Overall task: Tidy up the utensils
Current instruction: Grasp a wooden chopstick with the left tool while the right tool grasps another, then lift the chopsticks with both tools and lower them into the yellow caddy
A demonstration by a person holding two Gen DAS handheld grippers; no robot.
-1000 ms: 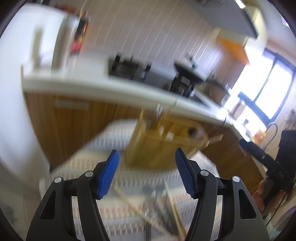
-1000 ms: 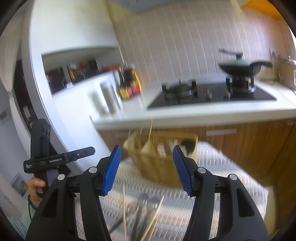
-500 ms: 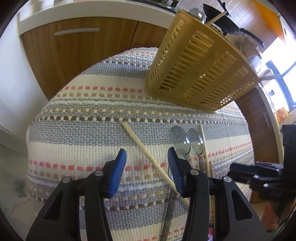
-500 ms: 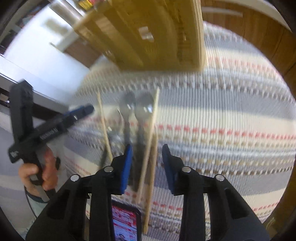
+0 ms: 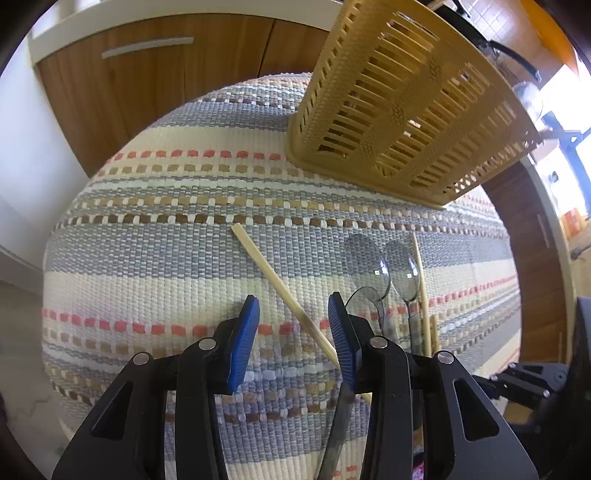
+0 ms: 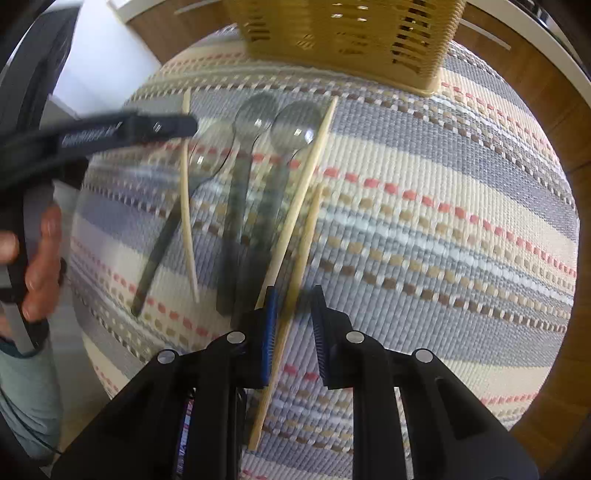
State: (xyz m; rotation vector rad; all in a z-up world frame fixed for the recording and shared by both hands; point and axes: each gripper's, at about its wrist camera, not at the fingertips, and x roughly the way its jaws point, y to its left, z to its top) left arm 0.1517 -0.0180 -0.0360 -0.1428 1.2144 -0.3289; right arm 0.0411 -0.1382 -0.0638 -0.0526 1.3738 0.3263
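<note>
Three metal spoons (image 6: pixel 255 122) and three wooden chopsticks lie side by side on a striped woven mat (image 6: pixel 424 229). A yellow slatted utensil basket (image 5: pixel 402 107) stands at the mat's far edge; it also shows in the right wrist view (image 6: pixel 343 33). My left gripper (image 5: pixel 293 328) is open, low over the mat, with the leftmost chopstick (image 5: pixel 280 288) running between its fingers. My right gripper (image 6: pixel 293 321) is open and straddles the rightmost chopstick (image 6: pixel 295 288). The left gripper also shows in the right wrist view (image 6: pixel 110 129), over the leftmost spoon.
Wooden cabinet doors (image 5: pixel 147 74) stand behind the mat under a white counter. A white wall panel (image 5: pixel 26 147) is on the left. A red printed object (image 6: pixel 184 435) peeks out under my right gripper.
Both grippers have tilted down from facing the kitchen counter and dropped close to the mat. Their jaws have narrowed, each around a chopstick.
</note>
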